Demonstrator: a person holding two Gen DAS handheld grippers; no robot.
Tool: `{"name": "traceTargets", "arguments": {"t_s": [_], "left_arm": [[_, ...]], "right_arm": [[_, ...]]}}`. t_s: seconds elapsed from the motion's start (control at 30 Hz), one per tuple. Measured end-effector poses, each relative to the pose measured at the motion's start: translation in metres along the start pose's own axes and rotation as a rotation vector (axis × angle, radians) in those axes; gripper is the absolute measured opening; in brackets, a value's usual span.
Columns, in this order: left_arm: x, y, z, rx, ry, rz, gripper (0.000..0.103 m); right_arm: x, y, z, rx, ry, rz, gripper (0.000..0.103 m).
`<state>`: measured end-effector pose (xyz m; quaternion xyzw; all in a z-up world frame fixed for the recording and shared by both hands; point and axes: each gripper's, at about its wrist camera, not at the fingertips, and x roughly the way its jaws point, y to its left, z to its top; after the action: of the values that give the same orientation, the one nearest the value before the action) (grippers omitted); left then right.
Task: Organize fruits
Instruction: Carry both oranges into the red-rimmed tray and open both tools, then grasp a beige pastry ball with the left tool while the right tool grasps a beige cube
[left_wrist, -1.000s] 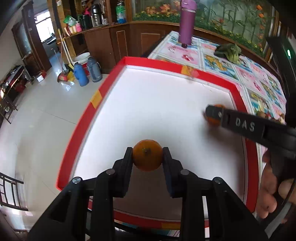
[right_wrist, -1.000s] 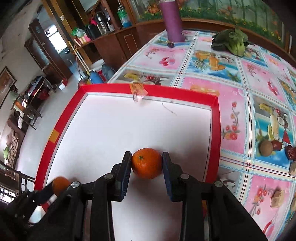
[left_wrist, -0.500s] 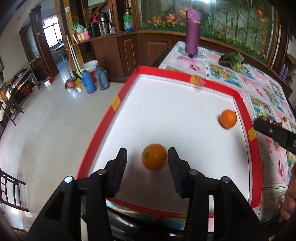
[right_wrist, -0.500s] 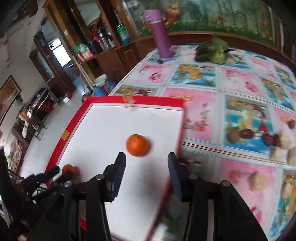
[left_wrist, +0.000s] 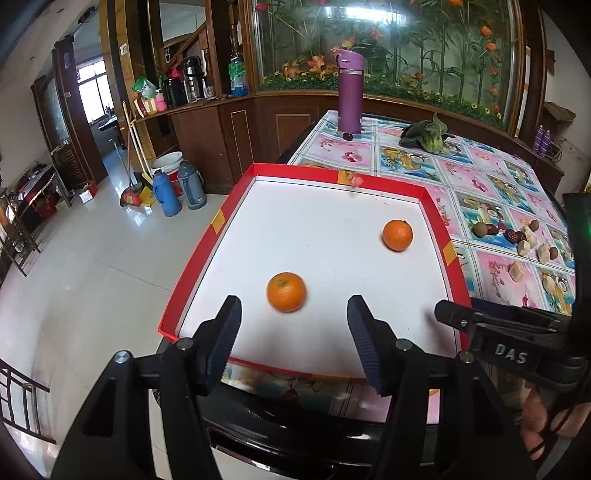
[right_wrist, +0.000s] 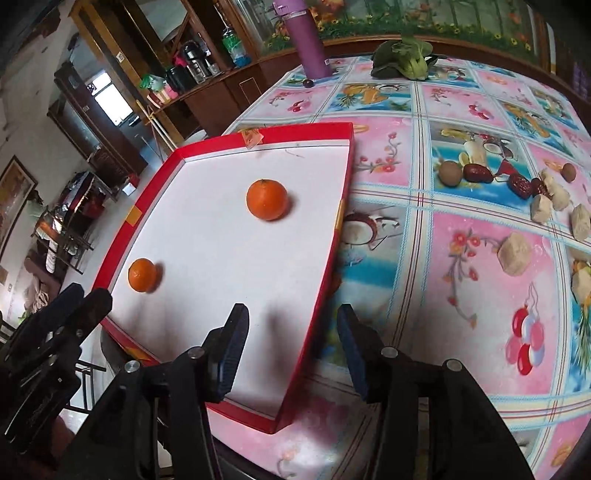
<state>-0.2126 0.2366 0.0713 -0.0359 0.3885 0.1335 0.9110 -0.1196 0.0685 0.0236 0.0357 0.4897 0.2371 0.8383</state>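
**Inspector:** State of the left gripper (left_wrist: 294, 339)?

**Assistant:** Its jaws stand wide apart and hold nothing. It hangs above the near edge of the red-rimmed tray (left_wrist: 192, 258). One orange (left_wrist: 286, 291) lies on the white tray floor just beyond the fingertips, roughly centred between them but not touching either pad.

**Inspector:** And the right gripper (right_wrist: 291, 349)?

**Assistant:** Also spread open and empty. It sits over the tray's right-hand rim, one finger above the white floor, the other above the tablecloth (right_wrist: 461, 266). In the left wrist view it shows at the right edge, with part of a hand (left_wrist: 543, 424) on its handle.

**Inspector:** Where is the fruit?

**Assistant:** Both pieces are inside the tray, well apart. The second orange (left_wrist: 397, 235) rests nearer the far right corner, close to the right rim but clear of it. From the right wrist view, it lies mid-tray and the first orange lies by the left rim, near the left gripper's fingers (right_wrist: 74, 306).

**Inspector:** Anything else on the table?

**Assistant:** A purple flask (left_wrist: 350, 92) stands upright at the far end, with a leafy green vegetable (left_wrist: 426, 134) to its right. Small brown fruits, red dates and pale chunks (right_wrist: 515, 254) are scattered on the cloth right of the tray. Exact kinds cannot be told.
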Motion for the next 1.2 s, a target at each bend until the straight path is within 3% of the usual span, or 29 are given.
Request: {"name": "traceTargets", "arguments": {"t_s": [0.13,0.3,0.43,0.67,0.77,0.83,0.93,1.03,1.1,1.2], "left_arm": [[-0.003,0.004,-0.004,-0.012,0.001,-0.002,0.061],[-0.006,0.007,-0.007,-0.020,0.003,-0.008,0.061],[-0.013,0.004,-0.011,-0.015,0.005,-0.022,0.061],[-0.022,-0.022,-0.008,0.034,0.002,-0.055,0.062],[-0.027,-0.033,-0.003,0.060,-0.006,-0.070,0.062],[-0.032,-0.045,0.001,0.083,-0.018,-0.090,0.062],[-0.032,-0.071,0.009,0.127,-0.025,-0.142,0.075],[-0.023,-0.114,0.017,0.189,-0.012,-0.212,0.076],[-0.015,-0.147,0.020,0.241,-0.001,-0.272,0.076],[0.007,-0.191,0.022,0.330,0.015,-0.299,0.076]], "right_arm": [[0.006,0.005,-0.008,-0.025,0.011,-0.107,0.013],[0.001,0.025,-0.023,-0.130,0.028,-0.221,0.010],[-0.004,0.031,-0.034,-0.161,0.048,-0.233,0.011],[-0.012,0.022,-0.039,-0.144,0.093,-0.134,0.014],[-0.031,-0.002,-0.040,-0.085,0.068,0.013,0.018],[-0.055,-0.027,-0.039,-0.075,-0.008,0.026,0.017],[-0.099,-0.084,-0.035,-0.065,-0.195,-0.096,0.018],[-0.115,-0.140,-0.026,-0.015,-0.216,-0.210,0.019],[-0.118,-0.173,-0.020,0.023,-0.212,-0.239,0.020],[-0.114,-0.187,-0.016,0.016,-0.197,-0.256,0.019]]}}
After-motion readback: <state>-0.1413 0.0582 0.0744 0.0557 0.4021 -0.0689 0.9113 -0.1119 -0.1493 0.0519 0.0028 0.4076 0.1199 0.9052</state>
